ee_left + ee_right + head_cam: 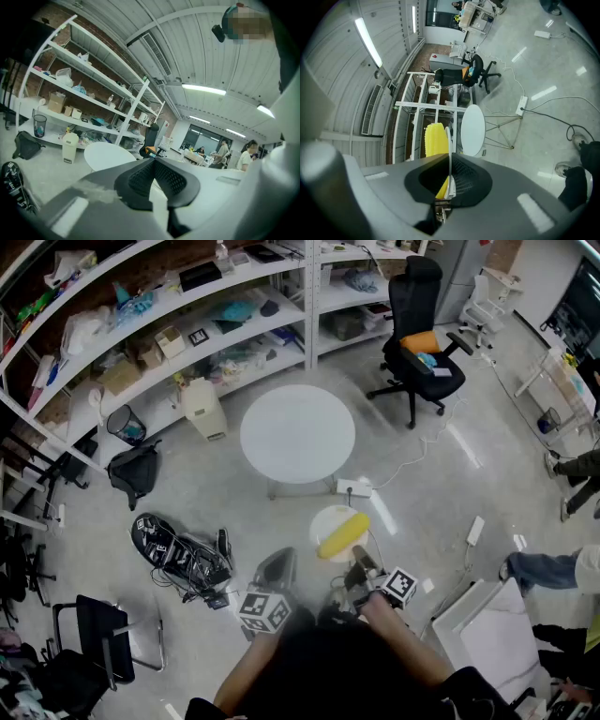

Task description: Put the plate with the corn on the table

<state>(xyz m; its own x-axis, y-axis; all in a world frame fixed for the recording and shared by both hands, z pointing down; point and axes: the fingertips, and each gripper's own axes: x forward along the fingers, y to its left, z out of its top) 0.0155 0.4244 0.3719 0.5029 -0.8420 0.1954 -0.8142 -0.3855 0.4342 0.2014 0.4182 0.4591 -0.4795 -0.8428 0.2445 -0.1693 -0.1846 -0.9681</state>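
Note:
A yellow corn cob [343, 533] lies on a small white plate [326, 519], which is held in the air over the floor, short of the round white table [298, 434]. My right gripper [358, 563] is shut on the plate's near rim. In the right gripper view the plate [449, 140] shows edge-on between the jaws, with the corn [435, 140] to its left and the table [472, 129] beyond. My left gripper [277, 568] hangs beside it to the left, shut and holding nothing. The left gripper view also shows the table [105, 154] ahead of the left gripper [154, 161].
White shelving [178, 315] runs along the back wall, with a white bin [203, 407] and a black bag [134, 472] in front. A black office chair [422, 343] stands at the back right. Cables and gear [183, 559] lie left, a power strip [353, 487] by the table's foot, people [562, 568] at right.

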